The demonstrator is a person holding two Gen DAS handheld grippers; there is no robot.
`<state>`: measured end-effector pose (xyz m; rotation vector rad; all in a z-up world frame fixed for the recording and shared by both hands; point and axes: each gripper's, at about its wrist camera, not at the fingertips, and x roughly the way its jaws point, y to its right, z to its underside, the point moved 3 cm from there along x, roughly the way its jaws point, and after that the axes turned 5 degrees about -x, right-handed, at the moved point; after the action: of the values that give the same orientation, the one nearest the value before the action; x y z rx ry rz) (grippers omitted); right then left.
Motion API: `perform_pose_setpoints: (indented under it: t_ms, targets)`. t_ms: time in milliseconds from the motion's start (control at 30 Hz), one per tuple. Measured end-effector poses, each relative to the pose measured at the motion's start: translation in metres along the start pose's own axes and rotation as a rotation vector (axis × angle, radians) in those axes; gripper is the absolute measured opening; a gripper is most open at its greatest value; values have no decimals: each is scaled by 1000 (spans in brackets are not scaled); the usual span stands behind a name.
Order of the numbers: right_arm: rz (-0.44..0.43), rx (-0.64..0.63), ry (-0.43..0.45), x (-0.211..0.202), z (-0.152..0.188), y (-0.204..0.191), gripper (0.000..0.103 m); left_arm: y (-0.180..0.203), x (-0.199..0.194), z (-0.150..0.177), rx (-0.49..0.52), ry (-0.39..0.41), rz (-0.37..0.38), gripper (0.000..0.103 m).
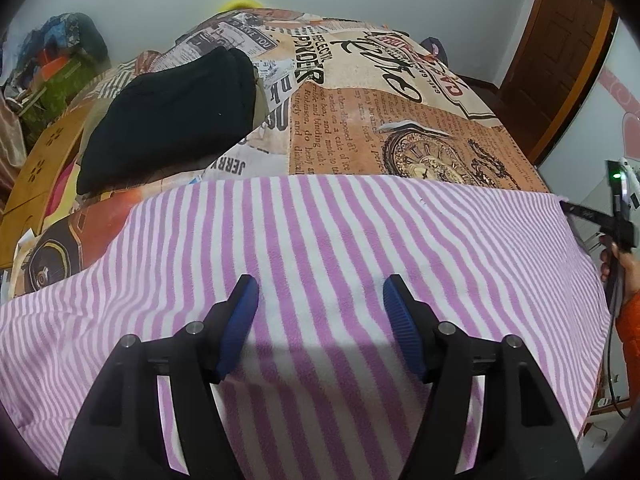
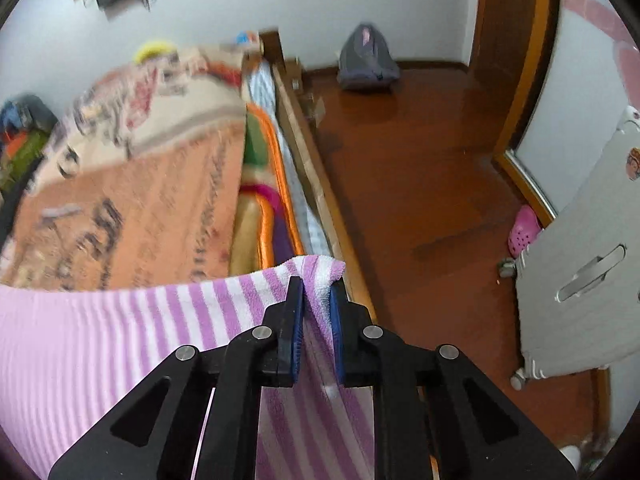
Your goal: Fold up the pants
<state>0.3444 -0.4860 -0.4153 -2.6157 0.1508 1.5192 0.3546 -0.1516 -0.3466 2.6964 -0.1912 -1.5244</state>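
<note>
The pink-and-white striped pants [image 1: 320,240] lie spread across the near part of the bed. My left gripper [image 1: 320,292] hovers just above the middle of the cloth, open, with nothing pinched between its blue pads [image 1: 240,320]. At the cloth's far right corner, my right gripper [image 1: 576,210] shows in the left wrist view, held by a hand in an orange sleeve. In the right wrist view, the right gripper [image 2: 316,292] is shut on the corner of the pants [image 2: 120,320], and the fabric bunches up between the pads at the bed's edge.
A folded black garment [image 1: 168,120] lies on the printed bedspread [image 1: 400,120] behind the pants. Right of the wooden bed rail [image 2: 320,184] is bare wood floor with a grey backpack [image 2: 368,60], a pink shoe [image 2: 524,228] and a grey suitcase [image 2: 580,280].
</note>
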Motion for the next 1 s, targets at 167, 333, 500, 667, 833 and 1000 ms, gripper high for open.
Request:
perform_pose_setpoints:
  t_ms: [167, 333, 500, 667, 833, 1000]
  targets:
    - [48, -60, -30, -17, 5, -12, 16, -18, -32, -3, 12, 68, -20, 65]
    - [-6, -96, 66, -79, -4, -41, 23, -72, -84, -8, -52, 156, -53, 65]
    - [-89, -159, 203, -147, -14, -99, 38, -150, -134, -5, -121, 221, -140, 65]
    - [-173, -233, 268, -181, -18, -170, 44, -243, -162, 7, -199, 214, -219, 68]
    - [-232, -327, 261, -185, -18, -255, 47, -321, -156, 28, -254, 167, -251, 68]
    - [-311, -418, 206, -162, -15, -341, 53, -366, -117, 51, -303, 66, -214, 68]
